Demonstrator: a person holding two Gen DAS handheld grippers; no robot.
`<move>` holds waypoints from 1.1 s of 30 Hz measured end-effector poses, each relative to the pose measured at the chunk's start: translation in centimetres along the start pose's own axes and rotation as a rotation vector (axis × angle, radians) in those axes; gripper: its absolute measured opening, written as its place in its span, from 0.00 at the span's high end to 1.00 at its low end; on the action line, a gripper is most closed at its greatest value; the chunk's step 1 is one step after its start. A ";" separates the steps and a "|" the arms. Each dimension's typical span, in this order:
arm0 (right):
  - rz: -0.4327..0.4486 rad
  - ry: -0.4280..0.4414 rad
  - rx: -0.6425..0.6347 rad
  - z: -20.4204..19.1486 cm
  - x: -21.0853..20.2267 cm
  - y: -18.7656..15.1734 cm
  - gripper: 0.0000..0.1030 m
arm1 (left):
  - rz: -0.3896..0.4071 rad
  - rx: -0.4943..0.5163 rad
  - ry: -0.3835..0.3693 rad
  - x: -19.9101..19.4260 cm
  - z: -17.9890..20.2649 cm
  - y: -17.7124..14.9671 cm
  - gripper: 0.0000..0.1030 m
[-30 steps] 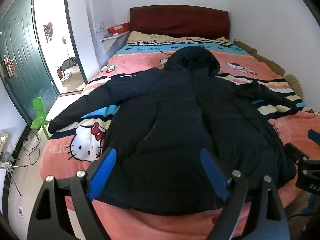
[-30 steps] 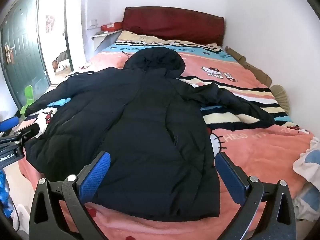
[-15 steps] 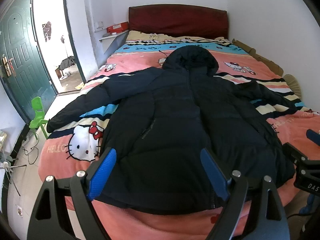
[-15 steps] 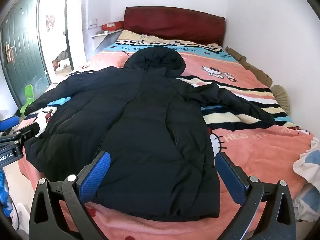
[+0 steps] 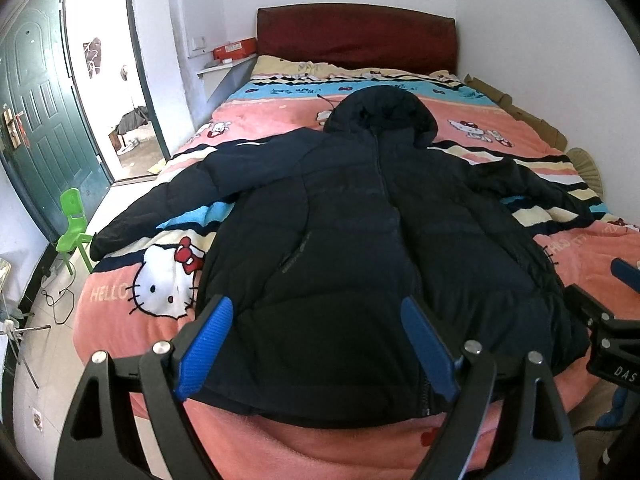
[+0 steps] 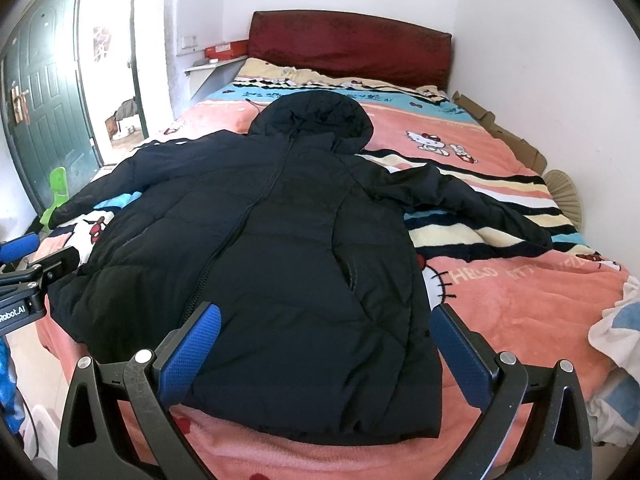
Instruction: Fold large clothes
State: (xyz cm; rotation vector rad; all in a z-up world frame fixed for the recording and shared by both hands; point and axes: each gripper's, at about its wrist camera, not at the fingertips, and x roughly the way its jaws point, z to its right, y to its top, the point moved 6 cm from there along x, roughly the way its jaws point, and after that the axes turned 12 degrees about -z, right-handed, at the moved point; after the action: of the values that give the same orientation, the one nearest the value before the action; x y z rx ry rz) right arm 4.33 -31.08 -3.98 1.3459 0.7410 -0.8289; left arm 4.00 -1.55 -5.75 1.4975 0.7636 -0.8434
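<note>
Puffy black hooded jacket (image 5: 360, 240) spread flat on the fleecy pink cartoon-print blanket (image 5: 120, 320).
Left wrist view: left gripper (image 5: 320, 344) gapes wide above the quilted hem. Right wrist view: right gripper (image 6: 326, 348) likewise spread wide, empty, over the hem.

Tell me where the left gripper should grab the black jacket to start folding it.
Probably the left sleeve's cuff, approached from the bed's left edge. The black jacket lies flat, front up, with that sleeve spread outward, so its end is free to pinch.
</note>
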 end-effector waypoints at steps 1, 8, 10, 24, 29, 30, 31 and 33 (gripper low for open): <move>-0.001 0.000 -0.001 0.0 0.1 0.0 0.01 | -0.001 -0.001 -0.002 0.0 0.0 0.0 0.16; -0.004 0.001 -0.003 -0.1 0.3 0.0 0.01 | -0.032 -0.010 -0.010 0.6 -0.7 0.2 0.16; -0.006 0.002 -0.002 -0.1 0.5 0.1 0.01 | -0.046 -0.008 -0.008 0.8 -0.5 0.1 0.16; -0.025 0.011 -0.002 0.2 1.7 0.5 0.01 | -0.009 -0.002 -0.032 0.9 -0.3 0.6 0.16; -0.031 0.020 -0.013 0.0 2.1 0.8 0.00 | -0.019 0.021 -0.047 1.4 0.1 0.8 0.16; -0.031 0.022 -0.016 -0.1 2.1 0.8 0.01 | -0.024 0.024 -0.048 1.5 0.1 0.9 0.16; -0.032 0.024 -0.020 -0.2 2.2 0.9 0.01 | -0.031 0.025 -0.049 1.7 0.1 0.8 0.16; -0.033 0.025 -0.026 -0.3 2.5 1.1 0.01 | -0.039 0.021 -0.048 1.9 0.1 0.9 0.16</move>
State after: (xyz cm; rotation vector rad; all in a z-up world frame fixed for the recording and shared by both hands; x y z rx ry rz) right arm 6.56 -30.90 -5.52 1.3264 0.7928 -0.8273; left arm 5.76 -1.70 -6.94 1.4799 0.7531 -0.9159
